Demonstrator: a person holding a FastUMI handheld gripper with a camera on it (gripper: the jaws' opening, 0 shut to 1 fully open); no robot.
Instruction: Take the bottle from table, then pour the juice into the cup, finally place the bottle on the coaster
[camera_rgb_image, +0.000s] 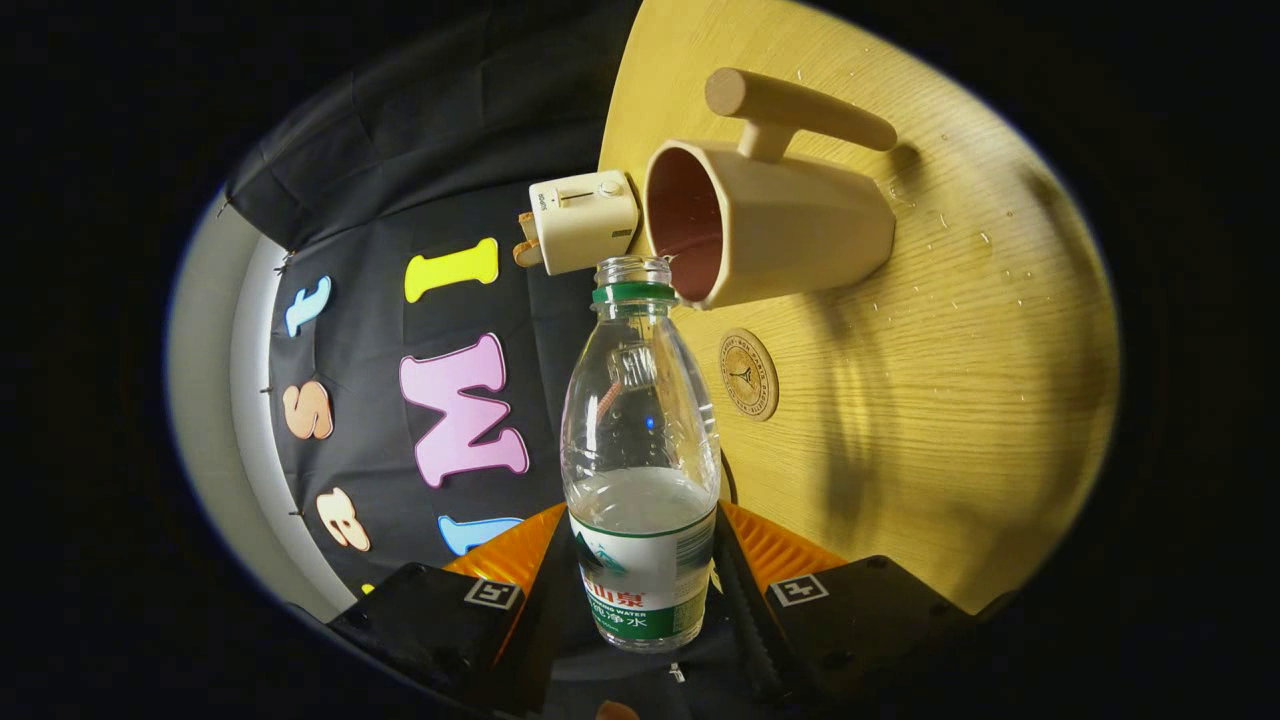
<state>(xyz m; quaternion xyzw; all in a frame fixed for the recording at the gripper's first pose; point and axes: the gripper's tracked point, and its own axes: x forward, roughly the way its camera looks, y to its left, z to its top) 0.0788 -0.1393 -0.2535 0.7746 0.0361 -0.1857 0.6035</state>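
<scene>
A clear plastic bottle (640, 450) with a green neck ring and a green-and-white label sits between my fingers, and my gripper (640, 590) is shut on it at the label. It has no cap and holds some clear liquid low down. The whole view is rolled sideways, so the table stands on edge. The bottle's open mouth is right at the rim of a beige cup (770, 225) with a dark red inside and a long handle. A round cork coaster (748, 374) lies on the wooden table (950, 400) just beside the bottle's shoulder, below the cup.
A small cream toaster (585, 220) with slices in it stands at the table's edge next to the cup's mouth. Drops of liquid dot the wood around the cup. The booth's black cloth wall lies beyond the table's edge.
</scene>
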